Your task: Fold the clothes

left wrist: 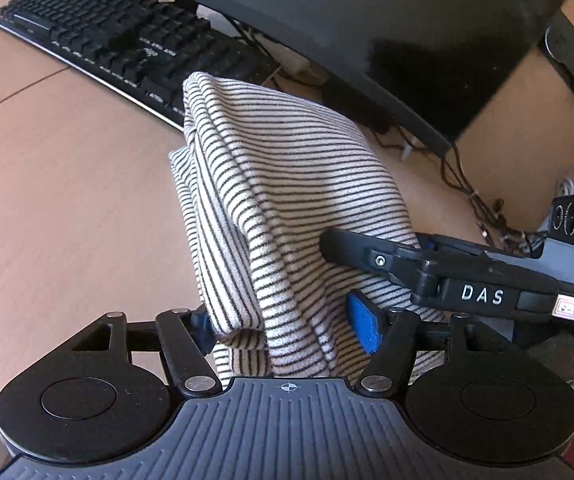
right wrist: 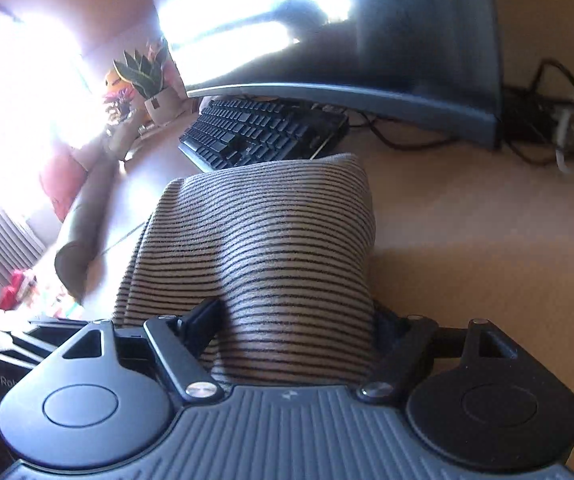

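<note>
A cream garment with thin black stripes [left wrist: 283, 184] lies bunched and folded on the wooden desk [left wrist: 67, 184]. My left gripper [left wrist: 287, 328] has its blue pads [left wrist: 363, 326] spread around the garment's near edge, with cloth between them. My right gripper [left wrist: 335, 246] reaches in from the right and lies on the cloth. In the right wrist view the striped garment [right wrist: 271, 240] fills the gap between the right gripper's fingers [right wrist: 295, 336], which stand wide around the folded bundle.
A black keyboard [left wrist: 127, 40] and a curved monitor [left wrist: 367, 20] stand just behind the garment. Cables [left wrist: 471, 196] trail at the right. A potted plant [right wrist: 147, 76] stands far left on the desk in the right wrist view.
</note>
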Available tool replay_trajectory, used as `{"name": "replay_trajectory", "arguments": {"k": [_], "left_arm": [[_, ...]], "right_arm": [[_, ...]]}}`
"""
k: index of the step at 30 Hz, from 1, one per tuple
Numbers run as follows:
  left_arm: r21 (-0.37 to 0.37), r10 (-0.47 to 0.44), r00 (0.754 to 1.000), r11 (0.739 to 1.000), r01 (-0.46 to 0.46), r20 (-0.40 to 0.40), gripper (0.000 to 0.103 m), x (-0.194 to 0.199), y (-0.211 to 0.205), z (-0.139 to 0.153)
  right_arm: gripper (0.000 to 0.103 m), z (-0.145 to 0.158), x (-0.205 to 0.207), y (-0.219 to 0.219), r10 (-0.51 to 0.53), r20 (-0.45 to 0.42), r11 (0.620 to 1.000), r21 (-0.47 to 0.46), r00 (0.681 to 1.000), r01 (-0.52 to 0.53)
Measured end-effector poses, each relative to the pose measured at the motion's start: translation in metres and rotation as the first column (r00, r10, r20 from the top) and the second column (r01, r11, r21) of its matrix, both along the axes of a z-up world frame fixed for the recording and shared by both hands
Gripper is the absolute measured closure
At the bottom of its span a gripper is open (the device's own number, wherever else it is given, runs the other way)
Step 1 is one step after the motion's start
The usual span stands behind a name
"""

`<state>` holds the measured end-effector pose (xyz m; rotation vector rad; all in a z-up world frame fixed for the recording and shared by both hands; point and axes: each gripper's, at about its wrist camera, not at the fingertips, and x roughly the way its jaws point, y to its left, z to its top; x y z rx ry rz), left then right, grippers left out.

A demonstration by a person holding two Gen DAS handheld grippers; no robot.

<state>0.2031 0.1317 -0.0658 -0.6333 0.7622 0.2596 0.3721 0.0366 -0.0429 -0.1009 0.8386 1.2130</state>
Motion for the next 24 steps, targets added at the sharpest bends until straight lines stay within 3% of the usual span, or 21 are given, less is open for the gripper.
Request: {"name": "replay_trajectory", "arguments": {"k": [6,9,12,14,16,17,20,22,24], "left_arm": [[-0.004,-0.033,0.999,0.999,0.033,0.014,0.031,0.010,0.011,-0.003],[0.030,-0.035,0.999,0.999,0.035,0.026,0.032,0.002,0.014,0.013],[0.138,-0.060,0.989,0.990,0.041,0.139,0.031,-0.011,0.014,0.051],[0.193,-0.097,0.975,0.979,0.057,0.202,0.029,-0.006,0.016,0.071],[0.208,-0.139,0.963,0.974,0.090,0.231,0.029,0.014,0.022,0.078],[0.201,-0.150,0.961,0.974,0.104,0.231,0.028,0.026,0.026,0.075],[0.176,-0.146,0.979,0.977,0.120,0.144,0.029,0.059,0.043,0.044],[0.148,-0.147,0.983,0.980,0.130,0.108,0.028,0.069,0.053,0.023],[0.138,-0.171,0.977,0.978,0.154,0.128,0.024,0.069,0.059,0.021]], "right_arm": [[0.019,0.002,0.008,0.004,-0.039,0.051,0.999,-0.013,0.998,0.039],[0.018,0.008,-0.002,-0.004,-0.053,0.120,0.998,-0.023,0.991,0.057],[0.018,0.025,-0.029,-0.033,-0.069,0.255,0.998,0.010,0.964,0.069],[0.018,0.032,-0.047,-0.051,-0.079,0.274,0.997,0.043,0.959,0.070],[0.025,0.038,-0.063,-0.064,-0.078,0.257,0.995,0.074,0.963,0.061],[0.029,0.040,-0.071,-0.070,-0.078,0.249,0.994,0.090,0.965,0.057],[0.029,0.034,-0.092,-0.065,-0.004,0.191,0.996,0.083,0.982,-0.012],[0.029,0.016,-0.101,-0.053,0.043,0.205,0.999,0.002,0.978,-0.045],[0.030,-0.003,-0.109,-0.041,0.071,0.254,0.994,-0.100,0.964,-0.047]]}}
